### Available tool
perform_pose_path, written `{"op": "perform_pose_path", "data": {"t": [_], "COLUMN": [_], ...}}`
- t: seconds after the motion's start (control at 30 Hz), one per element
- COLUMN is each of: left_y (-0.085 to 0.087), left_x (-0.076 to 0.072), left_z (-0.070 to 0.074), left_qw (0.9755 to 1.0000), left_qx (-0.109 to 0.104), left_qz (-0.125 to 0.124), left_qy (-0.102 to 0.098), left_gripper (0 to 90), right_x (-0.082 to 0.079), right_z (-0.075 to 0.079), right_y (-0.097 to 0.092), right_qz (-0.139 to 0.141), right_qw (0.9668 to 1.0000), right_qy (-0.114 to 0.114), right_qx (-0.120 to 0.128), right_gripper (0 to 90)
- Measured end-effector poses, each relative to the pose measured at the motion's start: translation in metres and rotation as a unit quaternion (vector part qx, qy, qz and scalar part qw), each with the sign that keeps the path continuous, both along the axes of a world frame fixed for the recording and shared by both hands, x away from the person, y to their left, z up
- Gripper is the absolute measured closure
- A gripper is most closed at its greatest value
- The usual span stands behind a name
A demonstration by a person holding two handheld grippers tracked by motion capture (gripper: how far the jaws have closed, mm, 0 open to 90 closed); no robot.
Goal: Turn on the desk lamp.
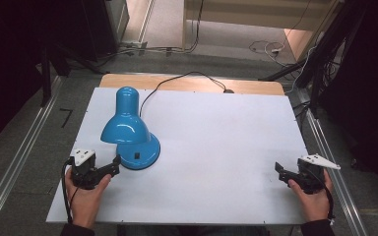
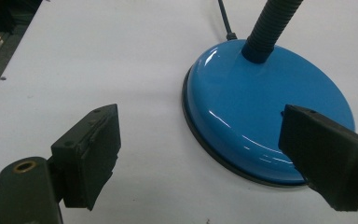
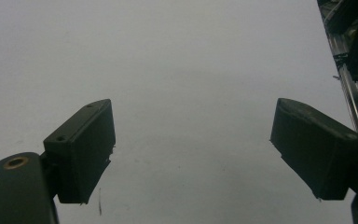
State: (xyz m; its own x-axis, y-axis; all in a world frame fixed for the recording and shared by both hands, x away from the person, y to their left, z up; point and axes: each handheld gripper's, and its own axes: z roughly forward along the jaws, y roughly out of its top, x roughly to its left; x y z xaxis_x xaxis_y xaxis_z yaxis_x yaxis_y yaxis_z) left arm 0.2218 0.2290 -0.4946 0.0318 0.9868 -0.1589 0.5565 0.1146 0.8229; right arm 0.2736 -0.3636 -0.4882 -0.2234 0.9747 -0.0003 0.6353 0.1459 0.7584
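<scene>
One white table [image 1: 216,147], blue lamp [image 1: 128,129], grey floor [image 1: 24,142]

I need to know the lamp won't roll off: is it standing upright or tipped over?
Upright. The blue lamp sits with its round base flat on the white table, and its neck rises from the base.

A flat white rectangular board [image 1: 216,147] is covering the wooden table [image 1: 256,87], whose tan far edge is peeking out beyond it. A glossy blue metal desk lamp [image 1: 128,129] is standing on the board, its round base sitting just ahead of the left gripper [image 1: 114,166] and well apart from the right gripper [image 1: 279,170]. The lamp's thin black cord [image 1: 177,78] is trailing away over the board's far edge.
</scene>
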Motion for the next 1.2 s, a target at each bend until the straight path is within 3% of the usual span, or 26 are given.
{"op": "perform_pose_path", "data": {"t": [0.3,1.2], "left_y": [-0.0021,-0.0096], "left_x": [0.0003,0.0057], "left_z": [0.0002,-0.0001], "left_qw": [1.0,0.9999], "left_qx": [0.002,0.005], "left_qz": [-0.004,-0.009], "left_qy": [-0.002,-0.006], "left_gripper": [13.2,13.6], "right_x": [-0.0016,-0.0003], "right_z": [0.0025,0.0011], "right_y": [-0.0086,-0.0093], "right_qz": [-0.016,-0.016], "right_qw": [0.9998,0.9996], "right_qy": [-0.004,0.011], "right_qx": [0.015,0.021], "right_gripper": [12.6,12.6]}}
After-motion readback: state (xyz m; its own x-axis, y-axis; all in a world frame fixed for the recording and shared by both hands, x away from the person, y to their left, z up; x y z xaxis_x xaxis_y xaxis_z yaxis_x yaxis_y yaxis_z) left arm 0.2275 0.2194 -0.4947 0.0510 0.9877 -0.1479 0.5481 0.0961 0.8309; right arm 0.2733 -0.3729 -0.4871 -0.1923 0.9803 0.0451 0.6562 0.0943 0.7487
